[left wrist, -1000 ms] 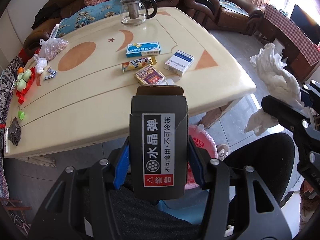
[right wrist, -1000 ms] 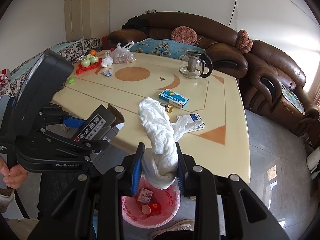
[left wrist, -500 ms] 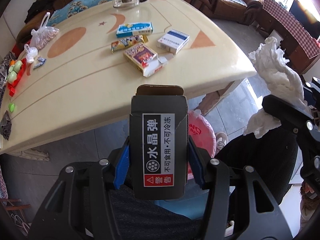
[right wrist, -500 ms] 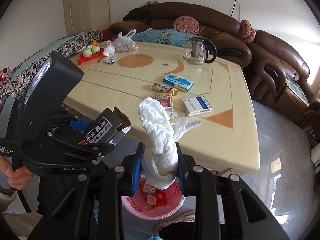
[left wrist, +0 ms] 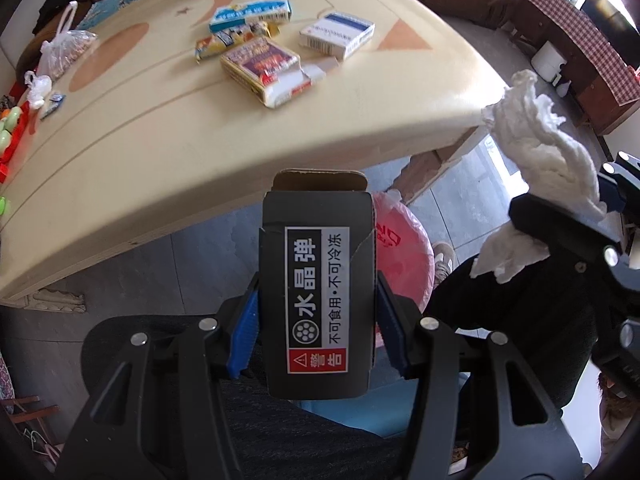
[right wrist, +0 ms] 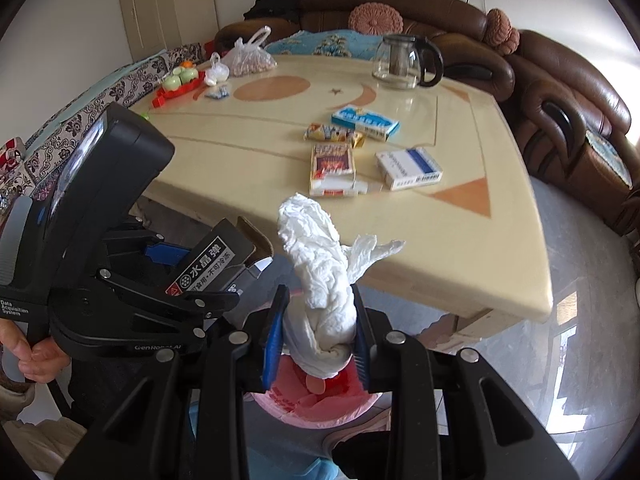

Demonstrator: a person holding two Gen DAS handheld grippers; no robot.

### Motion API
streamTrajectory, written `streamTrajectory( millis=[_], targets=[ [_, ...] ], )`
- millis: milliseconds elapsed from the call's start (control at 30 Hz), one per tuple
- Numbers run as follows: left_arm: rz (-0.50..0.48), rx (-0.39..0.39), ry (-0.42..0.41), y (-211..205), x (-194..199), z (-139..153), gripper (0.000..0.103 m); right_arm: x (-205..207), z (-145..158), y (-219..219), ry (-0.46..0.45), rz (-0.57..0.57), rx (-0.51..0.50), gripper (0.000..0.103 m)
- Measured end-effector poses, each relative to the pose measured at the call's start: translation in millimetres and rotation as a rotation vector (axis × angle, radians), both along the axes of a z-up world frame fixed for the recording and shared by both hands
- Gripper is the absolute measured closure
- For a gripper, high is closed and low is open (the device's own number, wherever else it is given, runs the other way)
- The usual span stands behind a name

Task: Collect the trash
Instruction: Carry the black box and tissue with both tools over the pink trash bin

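Right wrist view: right gripper (right wrist: pixel 316 340) clamps the tissue wad (right wrist: pixel 320 280) right above the pink bin (right wrist: pixel 320 408), so just let go there; left gripper (left wrist: pixel 316 332) pinching the black box (left wrist: pixel 316 300) should get centred over it first.

Matt black cardboard box (left wrist: pixel 316 292), crumpled white tissue (right wrist: pixel 320 280), glossy cream table (right wrist: pixel 460 248).

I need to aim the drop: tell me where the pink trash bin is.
The pink trash bin sits on the floor by the table's near edge, directly below the right gripper holding the white tissue wad; left view shows it behind the black box.
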State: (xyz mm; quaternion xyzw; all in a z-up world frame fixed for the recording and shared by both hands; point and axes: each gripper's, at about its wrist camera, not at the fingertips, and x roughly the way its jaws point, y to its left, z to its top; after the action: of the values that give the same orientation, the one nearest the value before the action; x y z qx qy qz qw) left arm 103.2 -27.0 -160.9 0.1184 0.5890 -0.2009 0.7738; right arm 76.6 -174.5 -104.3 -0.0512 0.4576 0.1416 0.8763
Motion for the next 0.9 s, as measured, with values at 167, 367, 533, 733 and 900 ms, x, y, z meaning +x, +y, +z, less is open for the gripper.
streamTrajectory(
  millis=[167,367,533,733,900],
  targets=[
    [0.0,0.001,0.024,-3.4,4.0,-14.7,0.05,2.2,-19.0,-1.3,0.036,-0.004,0.001,0.074],
    [-0.006,0.018,0.059,-6.8,8.4,-42.8,0.05,9.7,-49.3,-6.7,0.096,-0.016,0.015,0.074],
    [-0.011,0.022,0.108,-9.5,12.1,-72.4,0.05,14.9,-80.0,-12.1,0.159,-0.025,0.044,0.074],
    [-0.009,0.021,0.173,-11.6,17.4,-104.4,0.05,27.1,-117.9,-15.5,0.221,-0.045,0.032,0.074],
    [0.01,0.008,0.242,-14.7,27.7,-131.1,0.05,36.4,-148.7,-17.9,0.274,-0.059,0.022,0.074]
  ],
)
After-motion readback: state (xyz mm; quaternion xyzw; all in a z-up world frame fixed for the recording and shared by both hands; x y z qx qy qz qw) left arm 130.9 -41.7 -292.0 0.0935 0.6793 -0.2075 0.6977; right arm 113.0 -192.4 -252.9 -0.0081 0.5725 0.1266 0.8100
